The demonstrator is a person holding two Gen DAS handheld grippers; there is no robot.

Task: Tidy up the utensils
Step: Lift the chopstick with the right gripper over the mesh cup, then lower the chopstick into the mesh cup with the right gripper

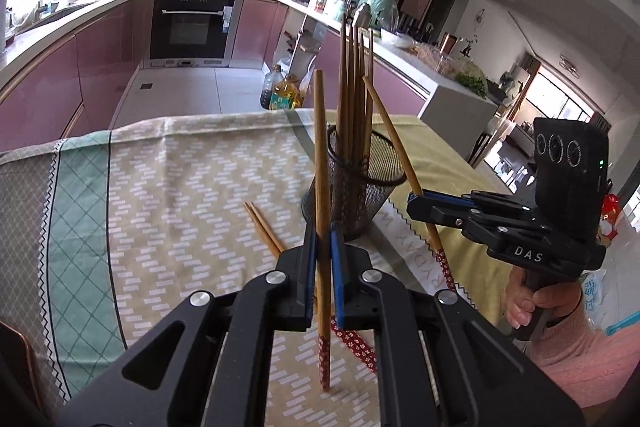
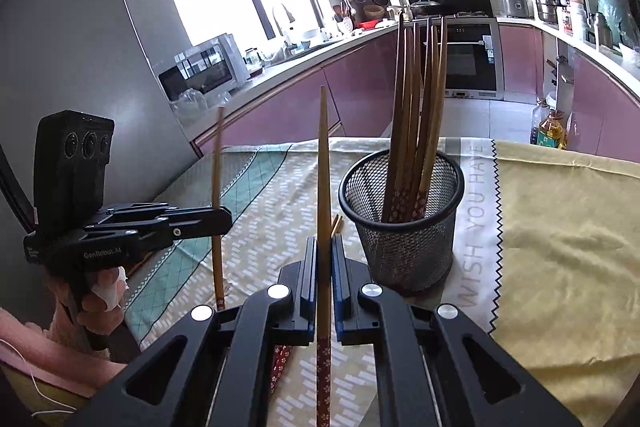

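Observation:
A black mesh cup [image 1: 356, 187] [image 2: 400, 227] stands on the table with several brown chopsticks [image 1: 354, 87] [image 2: 416, 99] upright in it. My left gripper [image 1: 323, 231] [image 2: 224, 221] is shut on one chopstick [image 1: 322, 167] [image 2: 217, 187], held nearly upright just left of the cup, its red-patterned end low. To the cup's right in the left wrist view, my right gripper [image 2: 323, 247] [image 1: 416, 201] is shut on another chopstick [image 2: 323, 167] [image 1: 394, 139], tilted with its tip toward the cup. A pair of chopsticks [image 1: 264, 227] [image 2: 336, 225] lies on the cloth beside the cup.
A zigzag-patterned cloth [image 1: 180, 187] and a yellow cloth [image 2: 560, 227] cover the table. One more red-patterned chopstick end [image 1: 356, 343] [image 2: 280, 359] lies under the grippers. Oil bottles [image 1: 284, 93] stand on the floor beyond the table's far edge. Pink kitchen cabinets ring the room.

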